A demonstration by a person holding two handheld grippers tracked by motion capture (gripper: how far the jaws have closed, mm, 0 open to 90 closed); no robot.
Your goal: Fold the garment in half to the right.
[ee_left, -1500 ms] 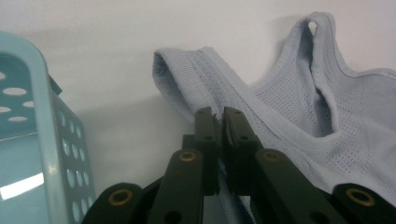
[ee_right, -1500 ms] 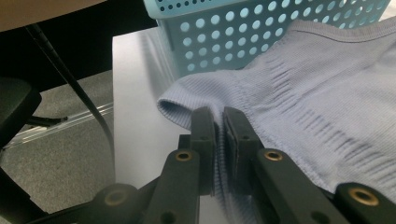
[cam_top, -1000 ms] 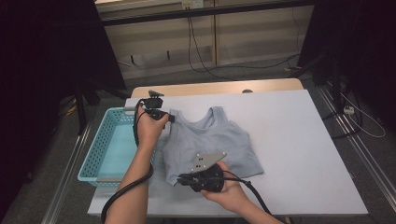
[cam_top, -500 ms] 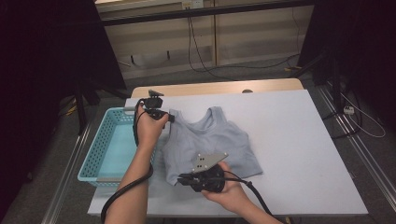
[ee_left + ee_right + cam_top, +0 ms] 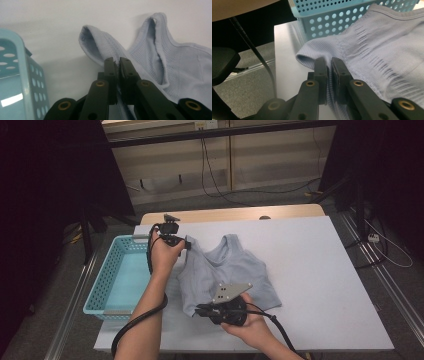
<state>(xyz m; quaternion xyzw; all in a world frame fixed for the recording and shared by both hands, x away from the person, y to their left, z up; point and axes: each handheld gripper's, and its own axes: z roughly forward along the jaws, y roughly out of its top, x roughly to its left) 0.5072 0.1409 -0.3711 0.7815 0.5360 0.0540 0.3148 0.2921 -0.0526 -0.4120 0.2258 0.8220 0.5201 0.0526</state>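
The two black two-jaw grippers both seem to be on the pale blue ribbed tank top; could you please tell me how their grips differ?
The left gripper pinches a shoulder strap at the pale blue ribbed tank top's far end, while the right gripper pinches the bottom hem corner at the near end. The left gripper sits beside the far end of the turquoise perforated plastic basket; the right gripper sits near the white table's front edge. Both are shut on fabric.
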